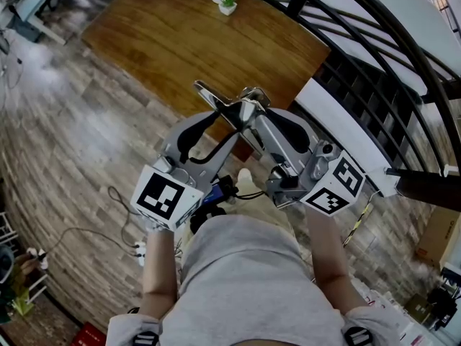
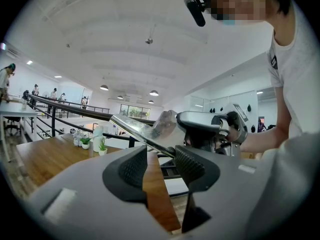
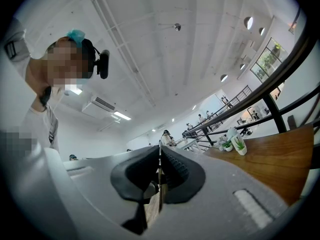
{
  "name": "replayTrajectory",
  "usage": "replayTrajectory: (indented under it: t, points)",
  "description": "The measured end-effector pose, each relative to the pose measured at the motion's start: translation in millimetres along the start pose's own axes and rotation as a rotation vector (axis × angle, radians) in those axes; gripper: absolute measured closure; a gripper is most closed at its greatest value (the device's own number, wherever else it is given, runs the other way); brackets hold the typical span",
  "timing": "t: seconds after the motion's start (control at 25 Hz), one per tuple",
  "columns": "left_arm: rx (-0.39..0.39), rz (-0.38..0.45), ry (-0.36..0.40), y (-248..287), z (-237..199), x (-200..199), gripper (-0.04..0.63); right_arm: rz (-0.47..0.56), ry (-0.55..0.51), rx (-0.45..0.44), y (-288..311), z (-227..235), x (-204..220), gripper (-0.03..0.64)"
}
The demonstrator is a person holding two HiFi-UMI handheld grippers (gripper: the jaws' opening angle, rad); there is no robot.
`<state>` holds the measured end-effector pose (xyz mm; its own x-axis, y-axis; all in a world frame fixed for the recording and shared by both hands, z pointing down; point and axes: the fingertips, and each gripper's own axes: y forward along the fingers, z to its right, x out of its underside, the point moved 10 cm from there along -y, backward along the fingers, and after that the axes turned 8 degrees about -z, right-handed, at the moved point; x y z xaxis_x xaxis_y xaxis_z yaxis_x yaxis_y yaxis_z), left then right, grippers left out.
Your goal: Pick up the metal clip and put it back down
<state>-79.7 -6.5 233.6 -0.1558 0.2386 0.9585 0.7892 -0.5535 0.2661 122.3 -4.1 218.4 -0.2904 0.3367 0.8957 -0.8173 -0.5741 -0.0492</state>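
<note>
The metal clip (image 1: 220, 97) is a shiny flat strip held up in the air over the near edge of the wooden table (image 1: 202, 42). My right gripper (image 1: 250, 109) is shut on it. In the right gripper view the clip (image 3: 159, 160) shows edge-on as a thin line pinched between the dark pads (image 3: 176, 170). My left gripper (image 1: 222, 126) stands open just beside the right one. In the left gripper view the clip (image 2: 136, 130) slants across above the left gripper's (image 2: 161, 166) spread pads, and its lower end reaches the top of the right pad (image 2: 192, 165). Whether it touches that pad I cannot tell.
Small potted plants (image 1: 227, 0) and a white bottle stand at the table's far edge. A black railing (image 1: 374, 71) runs along the right. A cable (image 1: 119, 211) lies on the wooden floor at the left. The person's torso fills the lower middle of the head view.
</note>
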Motion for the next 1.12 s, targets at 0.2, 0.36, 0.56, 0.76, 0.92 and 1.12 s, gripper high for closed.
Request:
replayTrajectory:
  t: [0.2, 0.36, 0.56, 0.76, 0.92, 1.12]
  points:
    - [-0.002, -0.018, -0.009, 4.9, -1.0, 1.7, 0.413, -0.006, 0.01, 0.004, -0.9, 5.4, 1.3, 0.601]
    - [0.005, -0.011, -0.003, 7.4, 0.9, 7.0, 0.413, -0.018, 0.019, 0.007, -3.6, 7.8, 6.0, 0.601]
    - [0.006, -0.034, -0.021, 9.8, -0.5, 12.5, 0.413, -0.038, 0.037, 0.012, -2.6, 11.5, 10.1, 0.601]
    - [-0.002, -0.087, -0.07, 11.8, -1.4, 21.9, 0.413, -0.068, 0.045, 0.011, -0.7, 16.7, 16.6, 0.601]
    - [-0.004, -0.106, -0.092, 12.6, -3.3, 30.0, 0.414, -0.084, 0.07, 0.016, 1.6, 20.3, 23.4, 0.601]
    - [-0.002, -0.131, -0.118, 16.2, -6.4, 41.8, 0.414, -0.101, 0.112, 0.022, 3.8, 28.4, 34.7, 0.601]
